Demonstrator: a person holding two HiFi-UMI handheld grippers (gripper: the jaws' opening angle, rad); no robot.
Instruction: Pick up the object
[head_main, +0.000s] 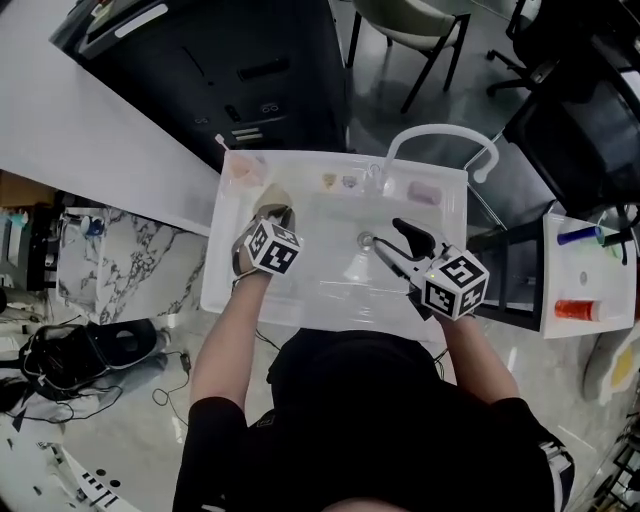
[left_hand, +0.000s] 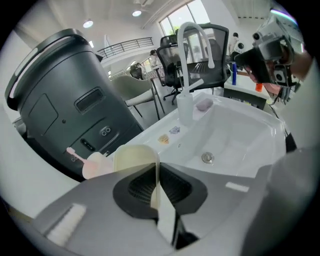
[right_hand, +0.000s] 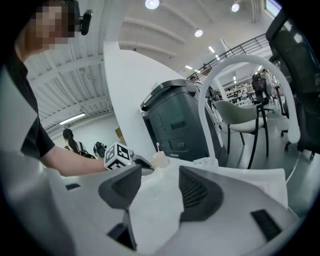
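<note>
White sink basin below, the cream cup is between the left gripper's fingers, which pinch its thin wall nearly closed: probably light, stiff and slick, best held at the rim, while the right gripper's fingers gape empty near the drain.

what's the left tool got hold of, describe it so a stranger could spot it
Start at the white sink with the arched tap, then look to its back left corner. Next to a pink cup holding a toothbrush is a cream cup, its wall pinched in the left tool. It is the paler one, with no toothbrush.
</note>
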